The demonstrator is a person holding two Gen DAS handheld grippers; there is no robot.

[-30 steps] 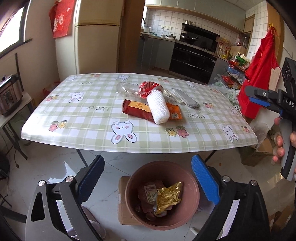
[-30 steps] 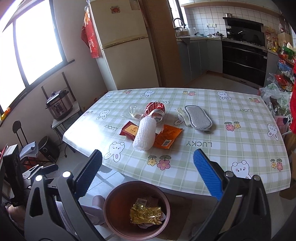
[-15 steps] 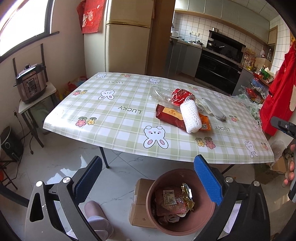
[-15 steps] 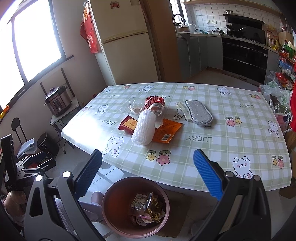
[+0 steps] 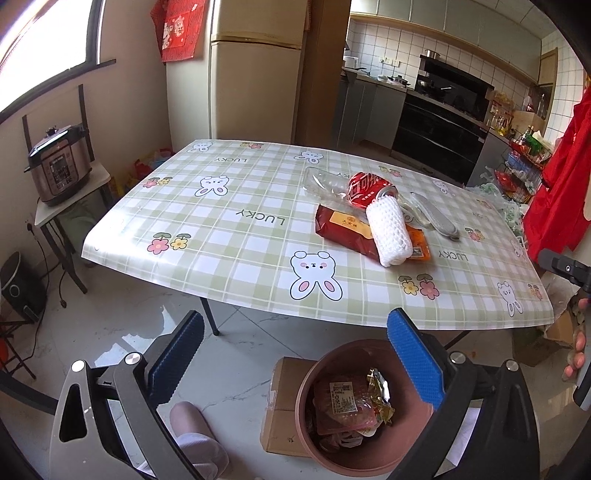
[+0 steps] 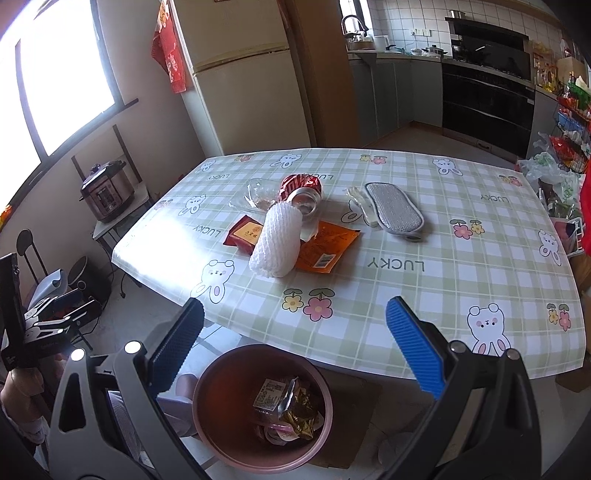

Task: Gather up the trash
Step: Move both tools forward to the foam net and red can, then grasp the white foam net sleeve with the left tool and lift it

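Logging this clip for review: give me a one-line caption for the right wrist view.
Open right gripper hovers above the brown bin holding wrappers, facing the table's remaining trash: white foam net, orange packet, red can.

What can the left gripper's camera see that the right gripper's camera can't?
Only the left wrist view shows the red cloth hanging at the right and the cardboard box beside the bin. Only the right wrist view shows the orange packet almost whole and the kitchen tap. Both show the brown bin holding wrappers, the white foam sleeve, the red can and the cooker.
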